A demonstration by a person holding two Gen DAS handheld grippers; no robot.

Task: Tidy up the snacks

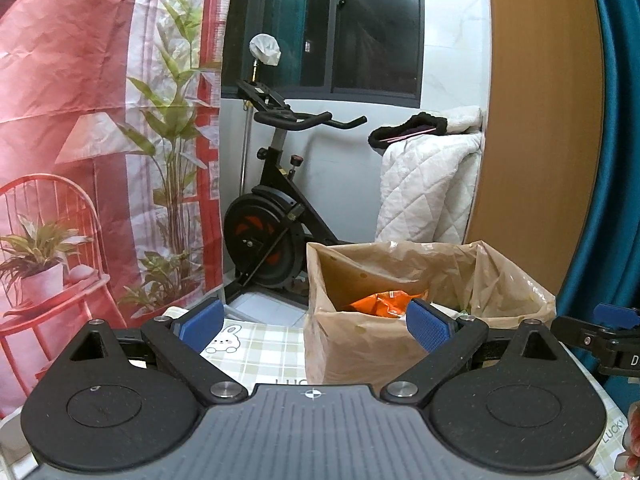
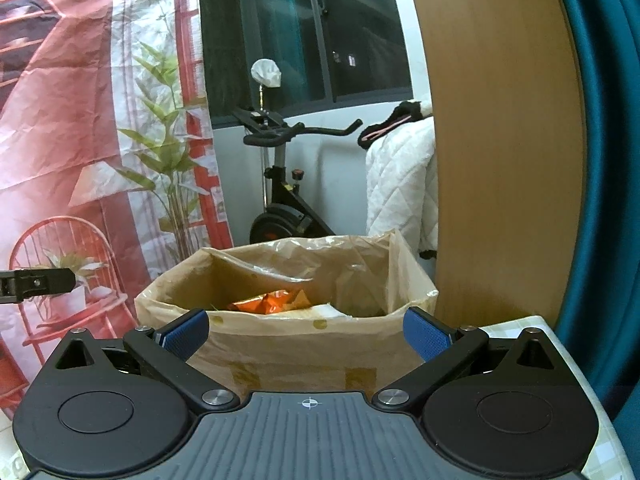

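A box lined with a tan plastic bag (image 1: 360,344) (image 2: 304,348) stands on the checked tablecloth. An orange snack packet (image 1: 380,300) (image 2: 268,304) lies inside it with other wrappers, partly hidden by the rim. My left gripper (image 1: 314,328) is open and empty, just before the box's left front corner. My right gripper (image 2: 306,334) is open and empty, facing the box's front wall. The right gripper's tip shows at the right edge of the left wrist view (image 1: 600,336). The left gripper's tip shows at the left edge of the right wrist view (image 2: 36,284).
The tablecloth (image 1: 264,344) has a bunny print. Behind stand an exercise bike (image 1: 272,216), a red printed backdrop (image 1: 80,140), a white quilt (image 1: 428,188), a wooden panel (image 2: 500,140) and a teal curtain (image 2: 600,160).
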